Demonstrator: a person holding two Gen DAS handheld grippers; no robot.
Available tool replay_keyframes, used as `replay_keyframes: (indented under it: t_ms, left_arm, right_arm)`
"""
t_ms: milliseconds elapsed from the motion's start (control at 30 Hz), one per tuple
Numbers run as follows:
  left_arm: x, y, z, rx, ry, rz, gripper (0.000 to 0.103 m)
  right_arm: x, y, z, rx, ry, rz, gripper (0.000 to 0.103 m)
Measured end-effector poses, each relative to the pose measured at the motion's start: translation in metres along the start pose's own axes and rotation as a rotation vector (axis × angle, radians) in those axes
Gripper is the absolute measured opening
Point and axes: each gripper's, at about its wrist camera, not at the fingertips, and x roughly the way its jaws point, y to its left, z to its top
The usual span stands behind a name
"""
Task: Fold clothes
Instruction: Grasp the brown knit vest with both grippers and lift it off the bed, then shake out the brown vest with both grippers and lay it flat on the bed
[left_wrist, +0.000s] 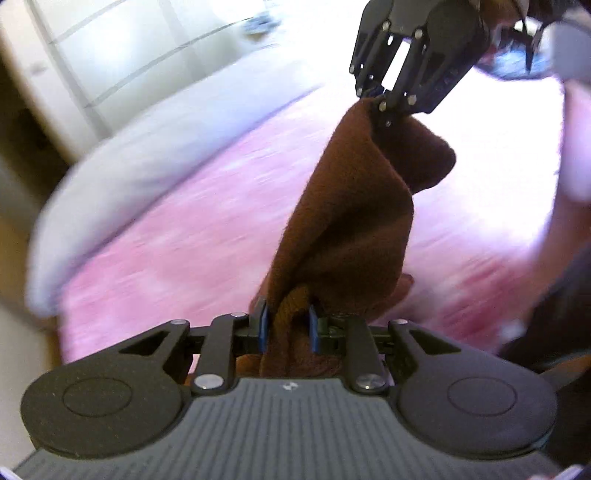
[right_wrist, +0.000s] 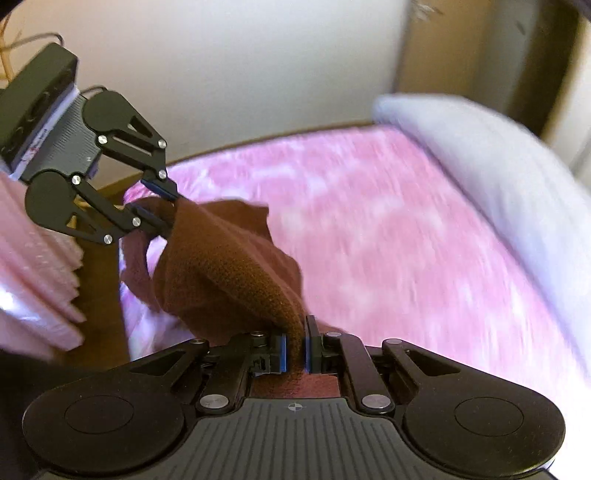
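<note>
A brown knitted garment (left_wrist: 354, 206) hangs in the air between my two grippers, above a pink bedspread (left_wrist: 177, 258). My left gripper (left_wrist: 287, 328) is shut on one bunched end of it. My right gripper (right_wrist: 295, 345) is shut on the other end of the garment (right_wrist: 229, 266). In the left wrist view the right gripper (left_wrist: 380, 98) holds the cloth at the top. In the right wrist view the left gripper (right_wrist: 166, 206) pinches it at the left. The cloth sags and folds between them.
The pink bedspread (right_wrist: 388, 236) covers the bed below. A pale blue-grey pillow or blanket (right_wrist: 498, 155) lies along the bed's edge, also in the left wrist view (left_wrist: 122, 170). White drawers (left_wrist: 110, 62) stand behind. Both views are motion-blurred.
</note>
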Motion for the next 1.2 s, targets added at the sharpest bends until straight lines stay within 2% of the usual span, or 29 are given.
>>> replay_keyframes:
  t_ms: [133, 267, 333, 400, 500, 533, 567, 600, 667, 700, 767, 833, 900, 1033, 1100, 1200]
  left_arm:
    - [0.009, -0.070, 0.073, 0.031, -0.011, -0.246, 0.016]
    - [0.033, -0.078, 0.151, 0.059, -0.018, -0.475, 0.016]
    - [0.058, -0.070, 0.189, 0.078, -0.023, -0.543, 0.017]
    - [0.099, -0.059, 0.226, 0.084, -0.025, -0.547, 0.018]
    - [0.175, -0.029, 0.265, -0.032, 0.032, -0.466, 0.026]
    - [0.194, -0.020, 0.272, -0.065, 0.042, -0.420, 0.028]
    - [0.211, -0.010, 0.277, -0.084, 0.050, -0.376, 0.032]
    - [0.227, 0.000, 0.281, -0.100, 0.057, -0.333, 0.034]
    - [0.243, 0.011, 0.277, -0.132, 0.062, -0.272, 0.037]
    - [0.248, 0.014, 0.274, -0.150, 0.062, -0.260, 0.040]
    - [0.253, 0.016, 0.257, -0.209, 0.065, -0.294, 0.061]
    - [0.265, 0.002, 0.236, -0.266, 0.087, -0.355, 0.064]
    - [0.277, -0.025, 0.214, -0.301, 0.143, -0.402, 0.064]
    - [0.306, -0.080, 0.195, -0.305, 0.217, -0.415, 0.064]
    - [0.329, -0.101, 0.194, -0.312, 0.260, -0.411, 0.064]
    - [0.356, -0.129, 0.185, -0.327, 0.336, -0.395, 0.050]
  right_arm:
    - [-0.105, -0.008, -0.103, 0.149, 0.066, 0.011, 0.007]
    - [-0.197, -0.032, -0.163, 0.321, 0.071, -0.031, 0.003]
    - [-0.227, -0.047, -0.175, 0.364, 0.075, -0.076, 0.003]
    - [-0.241, -0.077, -0.182, 0.398, 0.060, -0.145, 0.003]
    - [-0.228, -0.136, -0.203, 0.444, 0.058, -0.304, 0.004]
    - [-0.216, -0.157, -0.210, 0.461, 0.068, -0.356, 0.009]
    - [-0.202, -0.174, -0.217, 0.463, 0.111, -0.431, 0.025]
    - [-0.191, -0.184, -0.223, 0.464, 0.158, -0.504, 0.030]
    - [-0.183, -0.196, -0.232, 0.509, 0.167, -0.561, 0.036]
    - [-0.183, -0.196, -0.237, 0.558, 0.134, -0.530, 0.039]
    - [-0.180, -0.185, -0.251, 0.643, 0.109, -0.450, 0.064]
    - [-0.162, -0.169, -0.267, 0.687, 0.159, -0.408, 0.066]
    - [-0.144, -0.153, -0.282, 0.723, 0.218, -0.379, 0.066]
    - [-0.116, -0.127, -0.316, 0.753, 0.295, -0.321, 0.066]
    - [-0.094, -0.130, -0.327, 0.732, 0.316, -0.302, 0.066]
    - [-0.063, -0.149, -0.342, 0.708, 0.308, -0.285, 0.067]
